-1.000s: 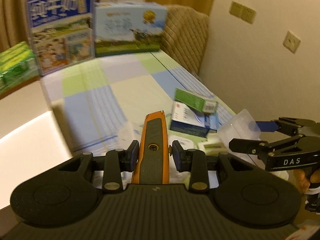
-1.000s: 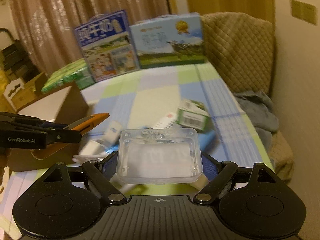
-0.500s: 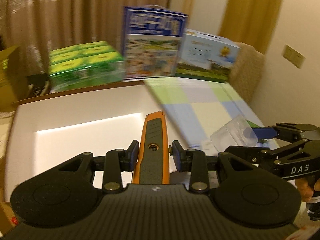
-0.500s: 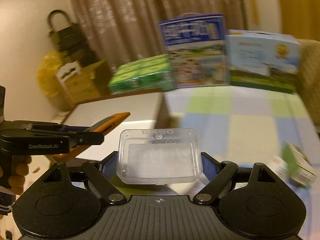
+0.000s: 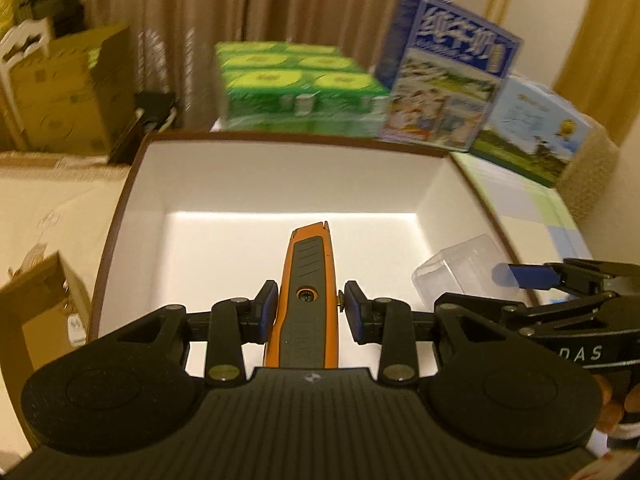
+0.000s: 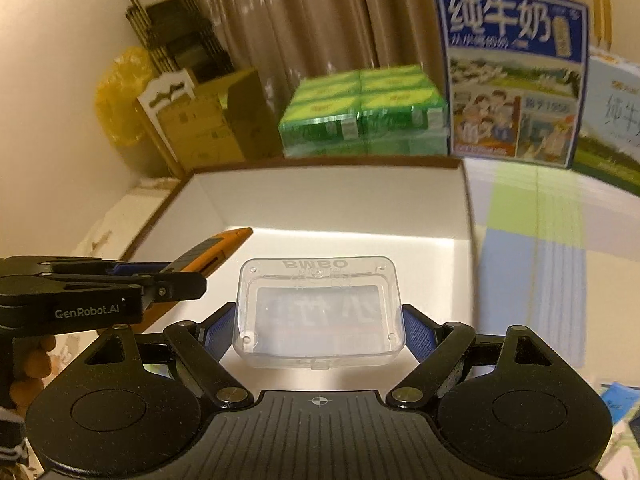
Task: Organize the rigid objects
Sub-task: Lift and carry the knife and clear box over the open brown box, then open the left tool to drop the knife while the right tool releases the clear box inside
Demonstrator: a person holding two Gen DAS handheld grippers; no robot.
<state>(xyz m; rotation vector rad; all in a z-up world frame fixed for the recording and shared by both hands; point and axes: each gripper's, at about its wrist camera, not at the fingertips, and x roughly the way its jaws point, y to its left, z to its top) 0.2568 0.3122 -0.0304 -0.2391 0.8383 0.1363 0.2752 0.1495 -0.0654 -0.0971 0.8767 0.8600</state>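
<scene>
Behind box: green cartons, seemingly.

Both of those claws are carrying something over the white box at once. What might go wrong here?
1. The orange utility knife and the clear plastic case hang close together over the box; released at once, they might knock together.
2. The left gripper jaws hold the knife only near its middle, so it could tip.
3. The right gripper pinches the smooth case by its ends; it may slip out early.
</scene>
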